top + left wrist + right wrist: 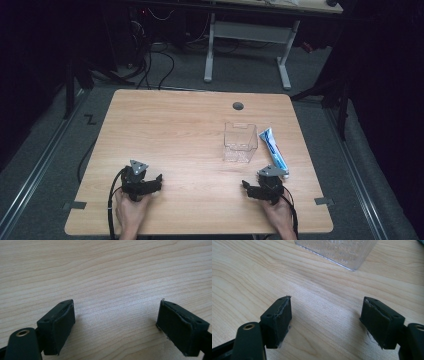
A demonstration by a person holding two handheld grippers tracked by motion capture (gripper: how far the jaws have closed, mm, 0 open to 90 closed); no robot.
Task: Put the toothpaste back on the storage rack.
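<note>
A clear plastic box (240, 142) stands upright on the right half of the wooden table (175, 130). Just to its right lies a blue and white tube (273, 151), pointing away from me. My right gripper (257, 186) rests near the front edge, a short way in front of the box, with its jaws apart. In the right gripper view the open gripper (327, 300) holds nothing, and the box (337, 251) sits beyond it. My left gripper (150, 181) rests at the front left, open (117, 305) over bare wood.
A round grey cable hole (238, 106) sits near the table's far edge. Cables trail from both grippers over the front edge. Beyond the table are a white-legged desk (247, 47) and loose cables on the grey floor.
</note>
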